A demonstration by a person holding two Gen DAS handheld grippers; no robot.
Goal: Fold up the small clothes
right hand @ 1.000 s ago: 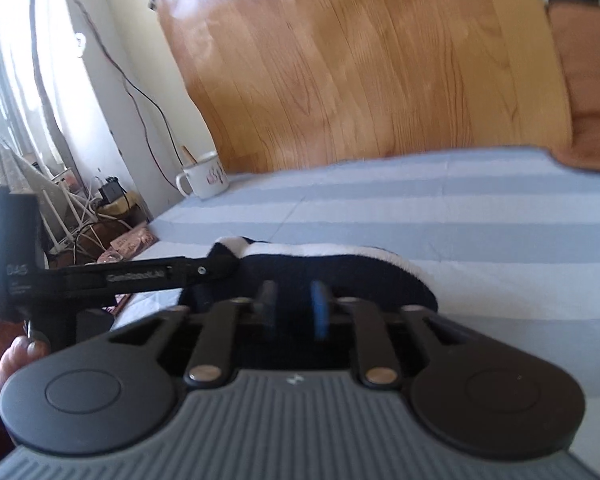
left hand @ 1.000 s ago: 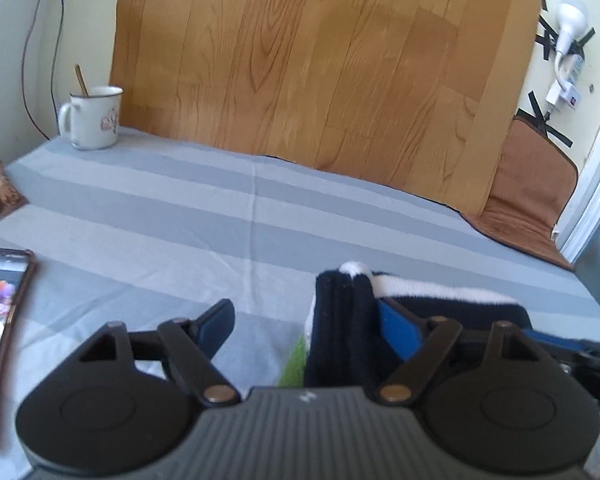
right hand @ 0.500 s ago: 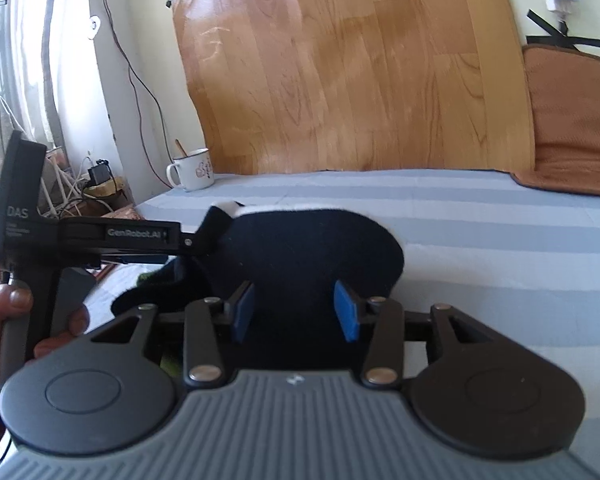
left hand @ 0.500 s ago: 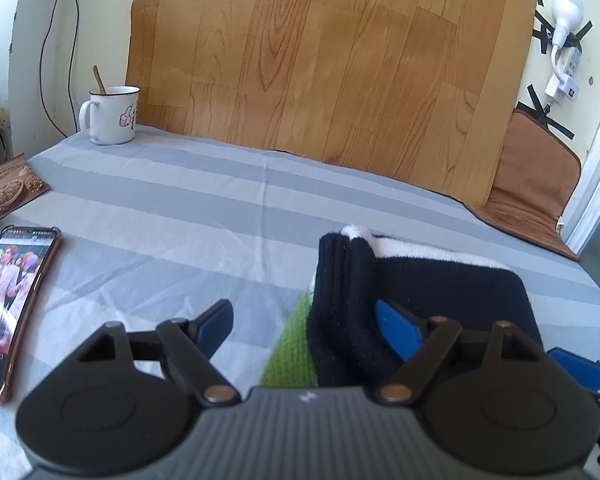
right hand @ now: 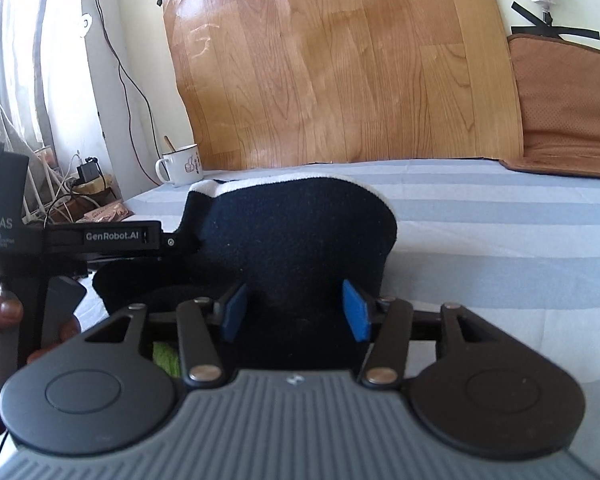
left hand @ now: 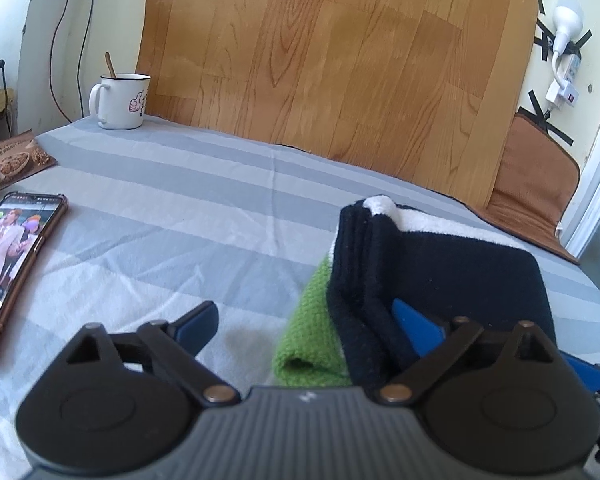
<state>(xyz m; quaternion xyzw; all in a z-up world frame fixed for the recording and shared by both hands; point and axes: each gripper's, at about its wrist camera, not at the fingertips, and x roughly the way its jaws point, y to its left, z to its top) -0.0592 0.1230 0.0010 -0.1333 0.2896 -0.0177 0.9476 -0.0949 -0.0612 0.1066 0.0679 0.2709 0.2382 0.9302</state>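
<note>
On the striped bed: everything lies on the grey-and-white sheet; items are listed by their place in the left wrist frame, from left edge to right.
Phone: one, lower left edge, screen lit, well apart from the clothes.
Packet: one printed snack packet, left edge, above the phone.
Mug: one white mug, upper left, a stick standing in it.
Left tool: spread wide; its left finger hangs over bare sheet, its right blue pad sits tucked into a fold of the navy garment; it grips nothing.
Green cloth: one knitted piece, lower centre, touching the navy garment and partly under it.
Navy garment: one dark piece with a white band, right of centre, doubled over into layers.
Wooden board: one, leaning along the top of the frame.
Right tool: in its own frame, lower centre, half open, the blue pads either side of the navy garment's near edge, not pinching it.
Step in hand: judged as the release after a fold, both tools slack on the pile.
Next move: likely calls for drawing both tools clear without dragging the layers, then pressing the pile flat or making another fold.
</note>
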